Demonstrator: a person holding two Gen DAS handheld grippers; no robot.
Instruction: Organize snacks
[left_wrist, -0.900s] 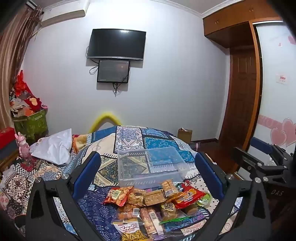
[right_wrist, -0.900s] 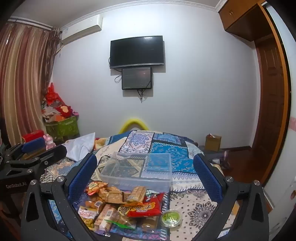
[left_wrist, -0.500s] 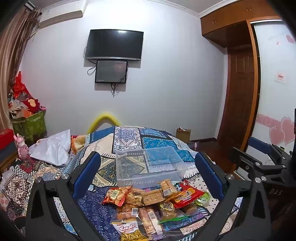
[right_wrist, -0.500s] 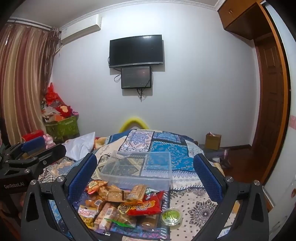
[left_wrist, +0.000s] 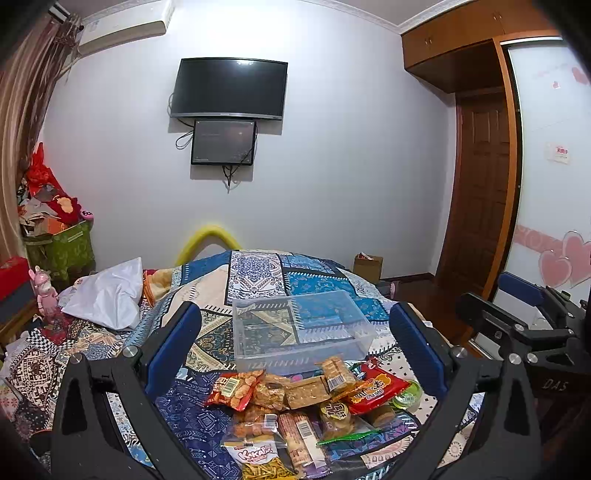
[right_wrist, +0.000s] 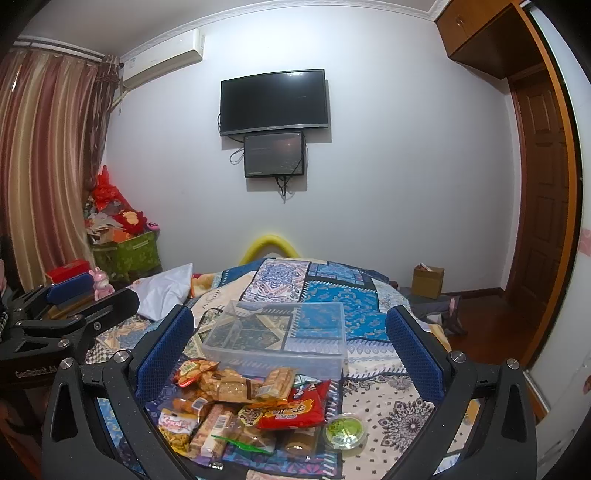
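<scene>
A clear plastic bin, with nothing in it, sits on a patterned bedspread. A pile of snack packets lies just in front of it, with a red packet and a small green cup on its right side. My left gripper is open and empty, held above the pile. My right gripper is open and empty too, beside it on the right. Each gripper shows at the edge of the other's view.
A white pillow lies at the bed's left. A green box of clutter stands by the curtain. A cardboard box sits on the floor near the wooden door. Two screens hang on the far wall.
Both grippers have drifted slightly; the bin and snacks sit a little lower in view. Nothing was taken hold of.
</scene>
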